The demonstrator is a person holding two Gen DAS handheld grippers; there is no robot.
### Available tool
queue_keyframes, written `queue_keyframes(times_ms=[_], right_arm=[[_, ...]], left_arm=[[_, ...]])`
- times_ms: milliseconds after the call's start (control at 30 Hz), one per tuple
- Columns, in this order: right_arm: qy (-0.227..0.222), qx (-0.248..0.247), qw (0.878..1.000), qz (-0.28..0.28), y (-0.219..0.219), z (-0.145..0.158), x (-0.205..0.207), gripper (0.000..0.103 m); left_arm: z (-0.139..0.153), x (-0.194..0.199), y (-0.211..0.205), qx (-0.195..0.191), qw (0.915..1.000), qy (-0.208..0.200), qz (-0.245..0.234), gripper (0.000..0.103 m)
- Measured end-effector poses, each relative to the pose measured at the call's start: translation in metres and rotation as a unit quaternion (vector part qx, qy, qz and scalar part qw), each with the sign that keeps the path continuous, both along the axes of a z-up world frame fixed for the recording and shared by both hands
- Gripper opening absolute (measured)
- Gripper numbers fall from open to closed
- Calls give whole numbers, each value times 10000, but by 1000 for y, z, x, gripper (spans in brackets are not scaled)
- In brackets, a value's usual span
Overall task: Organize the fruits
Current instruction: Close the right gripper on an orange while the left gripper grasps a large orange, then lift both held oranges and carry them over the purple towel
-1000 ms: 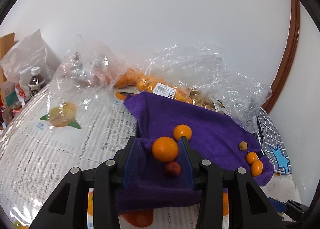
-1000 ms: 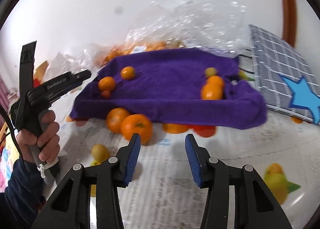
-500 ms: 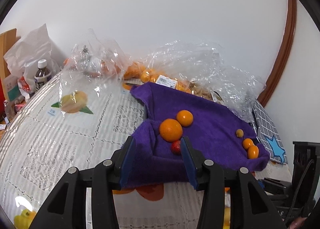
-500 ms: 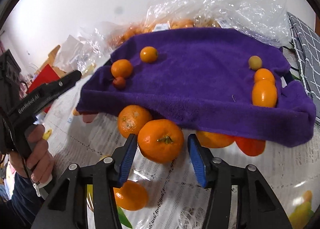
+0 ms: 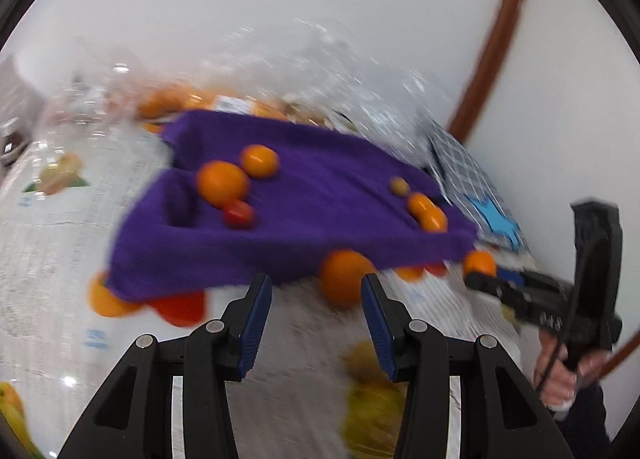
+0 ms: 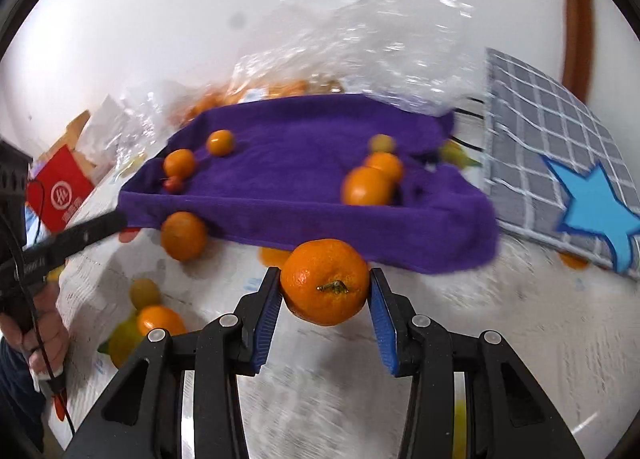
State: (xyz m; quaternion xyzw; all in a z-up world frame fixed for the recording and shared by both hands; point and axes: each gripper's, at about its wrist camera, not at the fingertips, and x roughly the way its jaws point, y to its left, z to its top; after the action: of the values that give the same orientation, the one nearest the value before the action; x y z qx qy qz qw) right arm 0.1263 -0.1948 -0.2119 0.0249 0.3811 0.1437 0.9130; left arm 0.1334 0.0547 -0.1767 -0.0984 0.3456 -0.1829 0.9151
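A purple towel (image 5: 320, 199) lies on the white lace tablecloth. It carries two oranges (image 5: 222, 183) and a small red fruit (image 5: 239, 213) at its left, and small orange fruits (image 5: 428, 213) at its right. My right gripper (image 6: 325, 291) is shut on a tangerine (image 6: 324, 283), stem towards the camera, in front of the towel's (image 6: 300, 187) near edge. My left gripper (image 5: 316, 295) stands open and empty over the tablecloth. A loose orange (image 5: 344, 279) rests just ahead, close to its right fingertip. The view is blurred by motion.
Clear plastic bags (image 6: 360, 51) holding more fruit lie behind the towel against the wall. A grey checked cloth with a blue star (image 6: 560, 163) sits to the right. A red packet (image 6: 64, 195) is at the far left. Fruit pictures are printed on the tablecloth (image 6: 520, 319).
My right gripper has shut on the tangerine and drawn it back from the towel's edge. My left gripper has swung right, from the fruits on the towel to the loose orange in front.
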Motion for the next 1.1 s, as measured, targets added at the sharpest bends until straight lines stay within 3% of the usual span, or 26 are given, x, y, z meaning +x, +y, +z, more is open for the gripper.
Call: queue_keyframes(times_ms=[67,267,500,567,633,700,900,1100], right_arm=[[65,91,9999,-85,-13,-3,-1,43],[-22,28,10000,-61,-14,-7,-6,43],[-37,-89,9999,142,-5,-10,-9,43],[-78,-113,9996,232,-2,-9,-12,43],[-103,-149,9995,254,0,-9,-13,43],[-79,-153,9995,252,0,-9,-12,43],[-138,-34,9996,231,-4,-8,-13,43],[-248,54,9995,187,-7,-6,-16,43]], left_arm=[[-1,1,-17,85,9998,58,-186,53],[-4,13,-53,657,9977,171,-76,55],[-16,32,-52,600,9960,633,188,55],[-18,33,-51,576,9959,659,217,52],[-18,30,-48,510,9964,644,213,40],[-18,30,-46,452,9966,654,234,39],[-11,19,-28,-56,9983,361,448,38],[-2,13,-29,-105,9984,32,561,38]])
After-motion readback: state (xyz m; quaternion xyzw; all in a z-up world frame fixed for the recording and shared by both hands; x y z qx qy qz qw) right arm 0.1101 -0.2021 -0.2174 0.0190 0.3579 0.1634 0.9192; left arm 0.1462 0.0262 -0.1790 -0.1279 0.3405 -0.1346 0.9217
